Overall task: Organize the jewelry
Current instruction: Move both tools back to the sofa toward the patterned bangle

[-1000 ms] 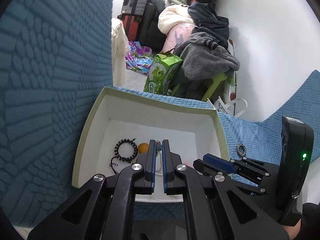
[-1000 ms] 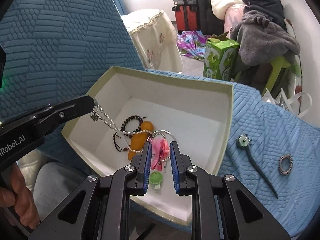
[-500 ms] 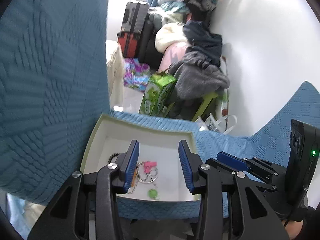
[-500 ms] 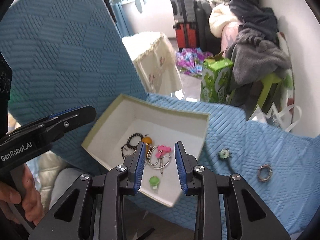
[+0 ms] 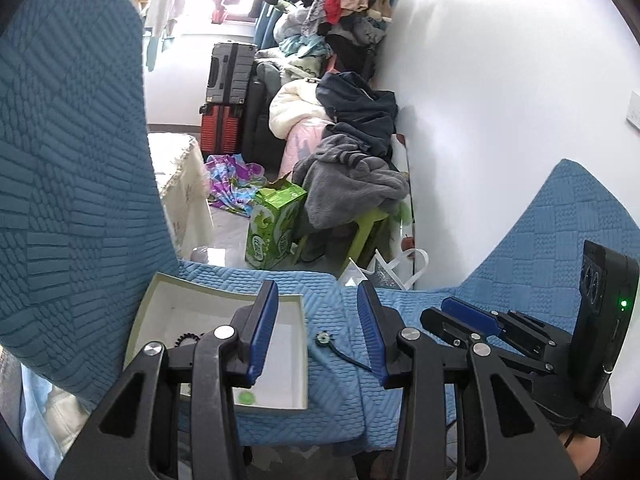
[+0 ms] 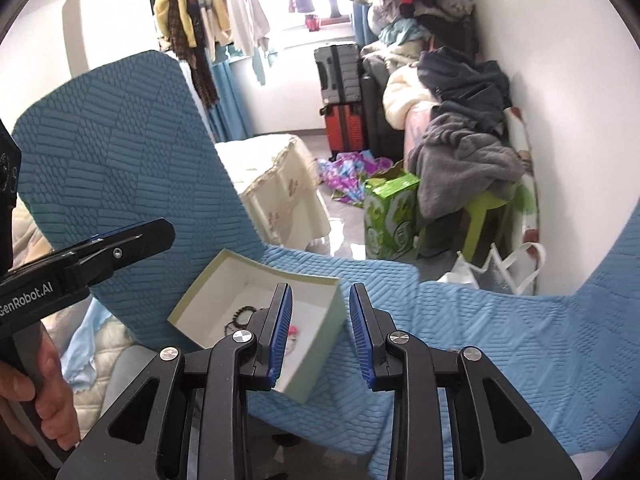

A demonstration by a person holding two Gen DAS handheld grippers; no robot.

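Both your grippers hang above the blue cover, jaws parted and empty: the left gripper moderately wide, the right gripper narrower. The drop-off step looks finished; the white box sits at seven o'clock in the left wrist view, with a dark bracelet and a pink piece inside. One hairpin lies on the cover just right of the box, between your left fingers. Next, lower onto its stem, close, then carry it to the box.
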